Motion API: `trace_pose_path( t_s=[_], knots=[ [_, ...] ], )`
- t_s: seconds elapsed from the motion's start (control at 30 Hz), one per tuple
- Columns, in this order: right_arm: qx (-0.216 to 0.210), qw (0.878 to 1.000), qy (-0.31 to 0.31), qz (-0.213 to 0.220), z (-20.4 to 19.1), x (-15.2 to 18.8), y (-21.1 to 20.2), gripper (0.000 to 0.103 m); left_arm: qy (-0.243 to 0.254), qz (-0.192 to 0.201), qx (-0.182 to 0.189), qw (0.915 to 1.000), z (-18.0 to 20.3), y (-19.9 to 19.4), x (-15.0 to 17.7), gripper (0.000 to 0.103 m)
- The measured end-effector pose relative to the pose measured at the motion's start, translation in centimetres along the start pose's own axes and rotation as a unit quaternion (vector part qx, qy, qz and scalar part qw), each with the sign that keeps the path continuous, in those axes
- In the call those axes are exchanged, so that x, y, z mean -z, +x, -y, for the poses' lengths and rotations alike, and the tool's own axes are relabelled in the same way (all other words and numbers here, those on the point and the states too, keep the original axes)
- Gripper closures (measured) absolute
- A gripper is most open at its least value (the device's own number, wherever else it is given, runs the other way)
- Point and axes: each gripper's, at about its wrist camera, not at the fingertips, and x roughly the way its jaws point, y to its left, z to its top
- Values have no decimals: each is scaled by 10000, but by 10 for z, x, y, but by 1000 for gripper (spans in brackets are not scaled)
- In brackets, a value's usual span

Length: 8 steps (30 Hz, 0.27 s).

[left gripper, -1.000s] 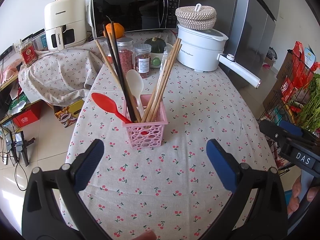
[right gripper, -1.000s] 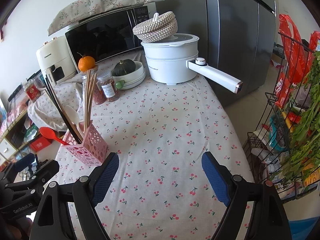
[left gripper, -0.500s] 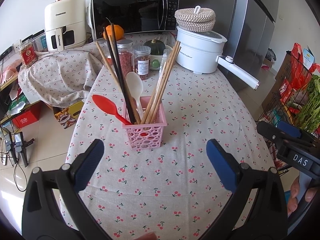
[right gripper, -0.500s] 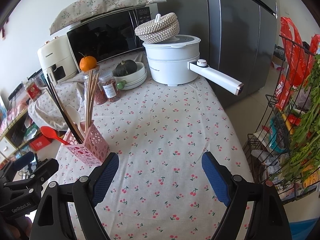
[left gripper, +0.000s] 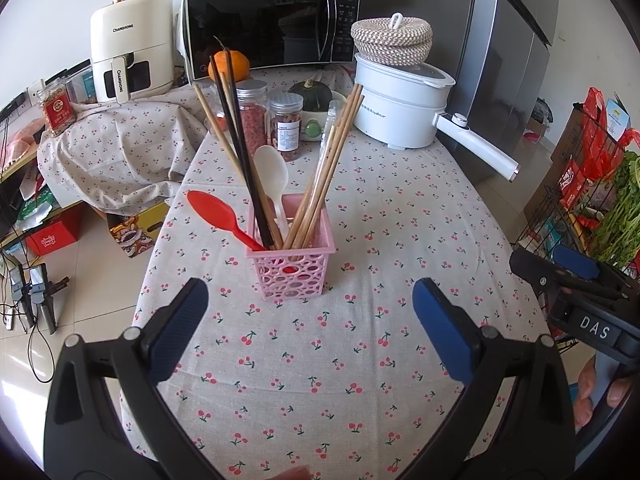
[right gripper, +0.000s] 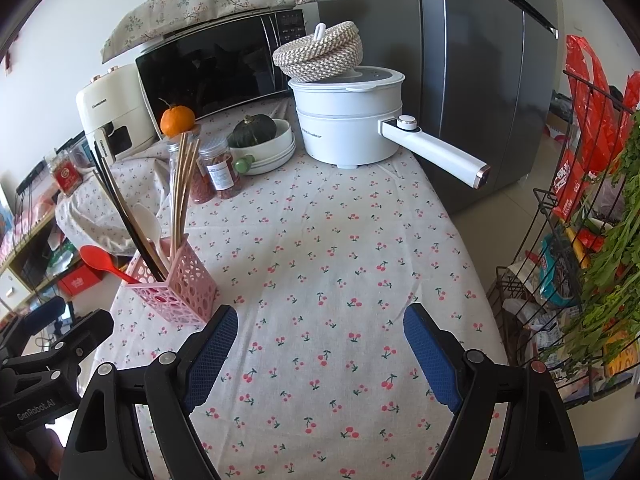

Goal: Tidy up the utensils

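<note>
The pink basket (left gripper: 291, 267) stands on the desk (left gripper: 360, 360) holding chopsticks (left gripper: 324, 176) and spoons; both grippers, left (left gripper: 310, 328) and right (right gripper: 316, 354), have drawn slightly back, fingers released and empty, suggesting the sorting is finished.

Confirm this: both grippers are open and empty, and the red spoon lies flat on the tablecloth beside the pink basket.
Not quite. The red spoon stands in the pink basket, leaning out over its rim, as the left wrist view shows. The left gripper and right gripper are indeed open and empty.
</note>
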Motion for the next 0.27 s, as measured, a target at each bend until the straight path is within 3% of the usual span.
trace_pose_path(
  t_s=[0.27],
  knots=[
    [5,10000,4,-5,-1,0,0,17,22,26,39,10000,0,1,0,1]
  ],
)
